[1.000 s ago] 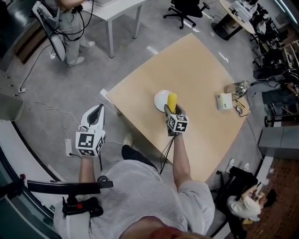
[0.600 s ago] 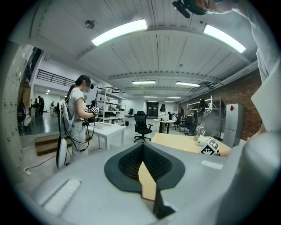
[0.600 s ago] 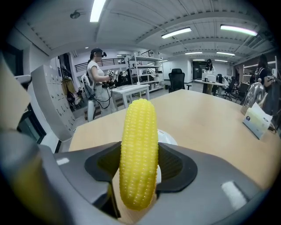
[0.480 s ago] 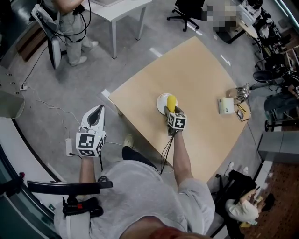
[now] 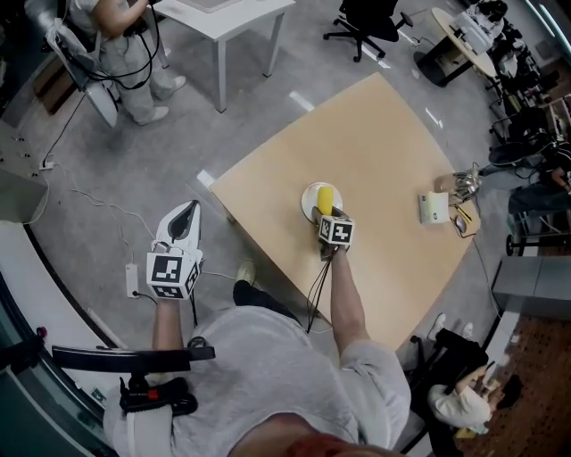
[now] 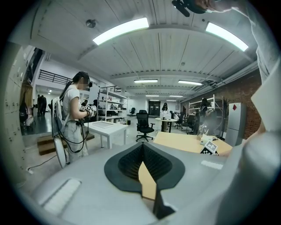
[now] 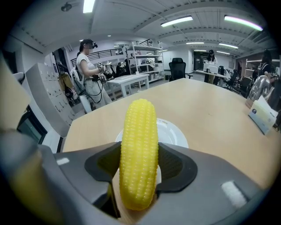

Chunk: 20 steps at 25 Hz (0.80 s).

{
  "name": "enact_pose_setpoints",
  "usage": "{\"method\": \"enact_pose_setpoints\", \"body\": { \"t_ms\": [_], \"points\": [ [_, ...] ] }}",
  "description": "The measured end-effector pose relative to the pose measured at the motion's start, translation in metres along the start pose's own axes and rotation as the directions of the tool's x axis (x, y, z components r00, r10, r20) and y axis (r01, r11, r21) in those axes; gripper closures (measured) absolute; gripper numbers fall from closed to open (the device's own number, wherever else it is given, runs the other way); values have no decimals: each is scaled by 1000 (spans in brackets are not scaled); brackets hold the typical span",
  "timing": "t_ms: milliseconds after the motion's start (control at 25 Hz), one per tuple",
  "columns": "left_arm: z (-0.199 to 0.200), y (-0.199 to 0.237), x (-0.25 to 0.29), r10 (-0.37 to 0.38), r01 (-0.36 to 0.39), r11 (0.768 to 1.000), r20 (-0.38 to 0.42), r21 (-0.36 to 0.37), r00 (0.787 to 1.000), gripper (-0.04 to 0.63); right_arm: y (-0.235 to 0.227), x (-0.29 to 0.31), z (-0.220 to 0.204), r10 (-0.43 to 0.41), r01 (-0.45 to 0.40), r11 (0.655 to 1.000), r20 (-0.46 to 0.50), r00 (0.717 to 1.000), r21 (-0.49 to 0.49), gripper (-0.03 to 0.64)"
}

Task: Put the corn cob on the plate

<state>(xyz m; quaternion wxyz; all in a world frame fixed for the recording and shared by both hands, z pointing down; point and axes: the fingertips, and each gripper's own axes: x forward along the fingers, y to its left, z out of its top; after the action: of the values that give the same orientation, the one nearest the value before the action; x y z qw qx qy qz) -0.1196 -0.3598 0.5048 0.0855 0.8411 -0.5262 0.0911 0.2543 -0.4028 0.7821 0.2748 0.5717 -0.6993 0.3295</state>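
A yellow corn cob [image 7: 139, 149] is clamped lengthwise between the jaws of my right gripper [image 7: 139, 169], which is shut on it. In the head view the corn cob [image 5: 326, 200] pokes out ahead of the right gripper [image 5: 331, 217] and hangs over the small white plate [image 5: 309, 198] on the wooden table [image 5: 375, 143]. The plate [image 7: 173, 132] shows just behind the cob in the right gripper view. My left gripper [image 5: 182, 221] is held off the table to the left, over the floor, with its jaws shut [image 6: 145, 169] and nothing between them.
At the table's right edge lie a white box [image 5: 433, 208] and a clutter of small items [image 5: 463, 189]. A person [image 5: 116, 36] stands by a white table [image 5: 223, 11] at the top left. Office chairs [image 5: 368, 18] and desks lie beyond the table. Cables run across the floor at the left.
My right gripper has carried the corn cob slightly forward, so it now hangs further over the plate. The left gripper has stayed where it was.
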Motion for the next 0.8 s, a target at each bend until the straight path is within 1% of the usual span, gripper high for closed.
{"method": "enact_pose_setpoints", "body": {
  "t_ms": [200,560,800],
  "points": [
    [-8,19,15,0,0,1000,-5,-10,1000,575,8,25,5,3,-4,1000,-29,1000,-16,365],
    [-6,20,17,14,-15,1000,-12,-17,1000,575,7,32,5,5,-6,1000,-102,995,-8,365],
    [-5,19,19,17,-18,1000,-13,-17,1000,575,7,37,6,5,-5,1000,-120,993,0,365]
  ]
}}
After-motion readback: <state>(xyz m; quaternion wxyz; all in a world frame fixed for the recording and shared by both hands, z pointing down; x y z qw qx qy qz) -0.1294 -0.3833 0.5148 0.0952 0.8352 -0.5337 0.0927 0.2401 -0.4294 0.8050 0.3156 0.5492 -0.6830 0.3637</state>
